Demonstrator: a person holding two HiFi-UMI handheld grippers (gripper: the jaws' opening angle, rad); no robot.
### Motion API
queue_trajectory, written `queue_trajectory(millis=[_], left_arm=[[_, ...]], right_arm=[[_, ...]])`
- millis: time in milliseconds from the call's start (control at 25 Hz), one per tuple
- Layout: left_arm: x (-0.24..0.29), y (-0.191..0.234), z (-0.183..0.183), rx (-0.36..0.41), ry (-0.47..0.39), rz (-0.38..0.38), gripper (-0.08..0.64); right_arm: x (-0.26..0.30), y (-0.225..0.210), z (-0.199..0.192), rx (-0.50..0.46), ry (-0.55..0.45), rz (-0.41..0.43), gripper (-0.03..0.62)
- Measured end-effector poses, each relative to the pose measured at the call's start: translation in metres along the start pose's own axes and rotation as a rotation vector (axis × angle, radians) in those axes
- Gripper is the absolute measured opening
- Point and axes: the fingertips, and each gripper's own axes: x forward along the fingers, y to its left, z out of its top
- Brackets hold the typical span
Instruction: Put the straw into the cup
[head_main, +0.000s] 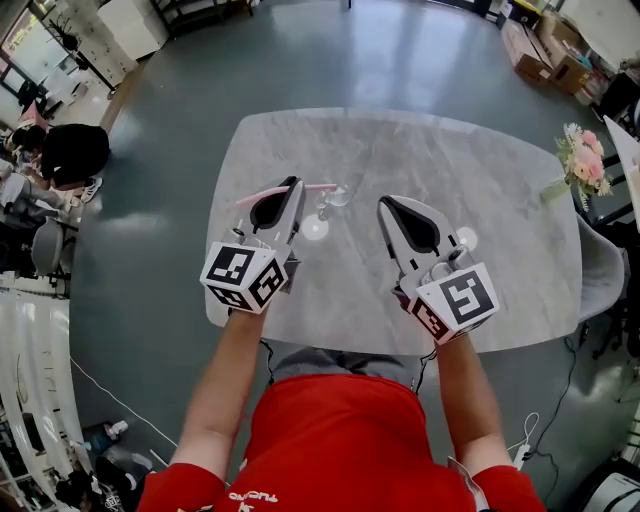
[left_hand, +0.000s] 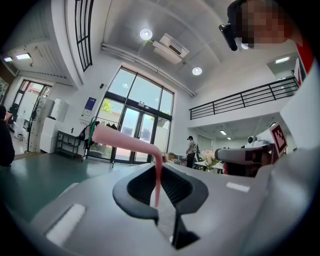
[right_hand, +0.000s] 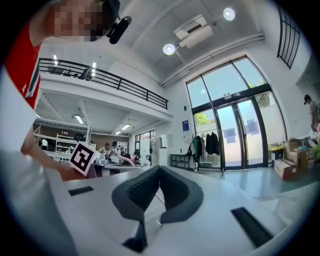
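Straw (head_main: 262, 194), pink and bent, is pinched in my left tool (head_main: 290, 184) and lies crosswise above the marble counter (head_main: 480, 200). The clear cup (head_main: 338, 196) sits on the counter by the straw's right end. My right tool (head_main: 386, 205) is pressed together, holding nothing.

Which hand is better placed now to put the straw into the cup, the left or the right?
Left. The left gripper clamps the pink straw, and the clear cup is just beside its tip. The right gripper is shut, empty and farther from the cup.
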Motion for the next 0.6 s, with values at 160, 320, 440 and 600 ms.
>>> queue_trajectory(millis=[160, 320, 440, 600], left_arm=[[0.019, 0.015, -0.018, -0.004, 0.036, 0.000, 0.034], [0.044, 0.027, -0.044, -0.017, 0.097, -0.003, 0.034], [0.058, 0.033, -0.064, -0.025, 0.145, -0.005, 0.034], [0.072, 0.034, -0.084, -0.046, 0.186, -0.012, 0.034]], right_arm=[[0.013, -0.005, -0.006, 0.008, 0.018, -0.021, 0.002], [0.019, -0.007, -0.014, 0.010, 0.040, -0.031, 0.002], [0.020, -0.012, -0.020, 0.019, 0.052, -0.048, 0.002], [0.019, -0.019, -0.025, 0.025, 0.072, -0.063, 0.002]])
